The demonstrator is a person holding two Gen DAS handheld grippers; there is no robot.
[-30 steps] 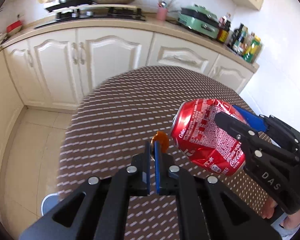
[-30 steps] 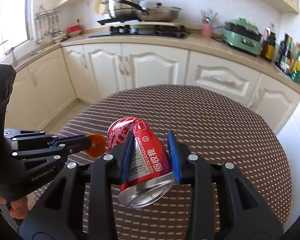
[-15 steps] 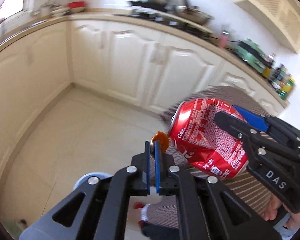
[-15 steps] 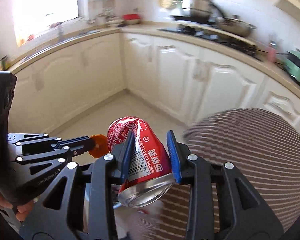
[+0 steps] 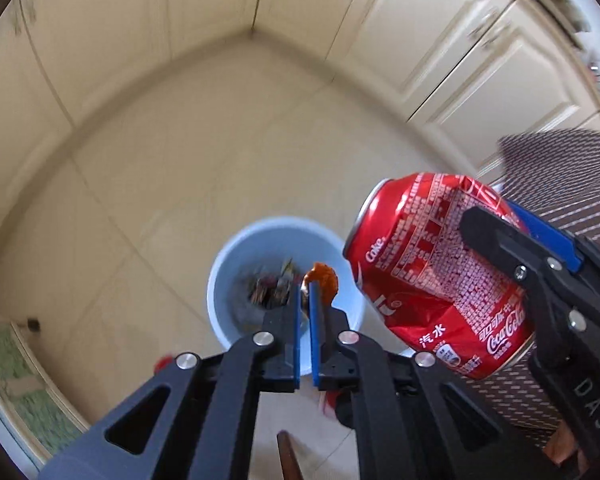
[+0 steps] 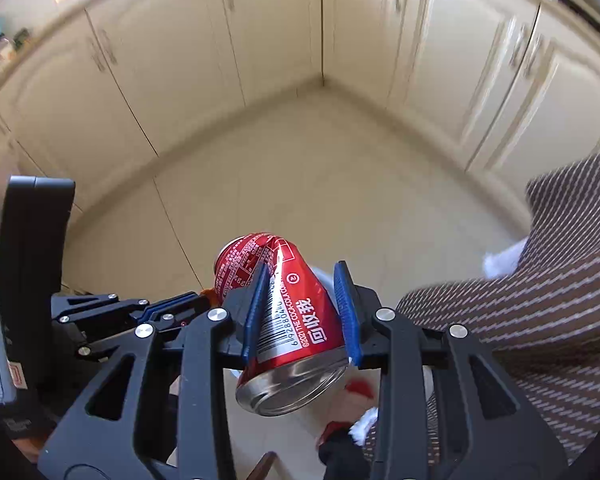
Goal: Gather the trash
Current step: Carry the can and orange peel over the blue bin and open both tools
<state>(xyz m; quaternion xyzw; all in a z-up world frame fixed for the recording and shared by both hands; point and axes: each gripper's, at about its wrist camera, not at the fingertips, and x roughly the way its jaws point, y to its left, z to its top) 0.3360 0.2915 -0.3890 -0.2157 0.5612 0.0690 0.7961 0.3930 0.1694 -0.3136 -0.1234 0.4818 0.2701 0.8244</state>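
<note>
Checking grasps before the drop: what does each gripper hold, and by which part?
Right gripper clamps the crushed red can across its dented sides, near the base. Left gripper pinches a small orange scrap by its lower edge.

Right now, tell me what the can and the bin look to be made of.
Can: thin metal, likely aluminium; glossy red printed wall creased and dented, bare silvery base. Bin: probably plastic; smooth, pale blue, evenly coloured wall, though blur leaves it uncertain.

Bin (image 5: 220,276) mouth open below; table (image 5: 572,184) edge right.
</note>
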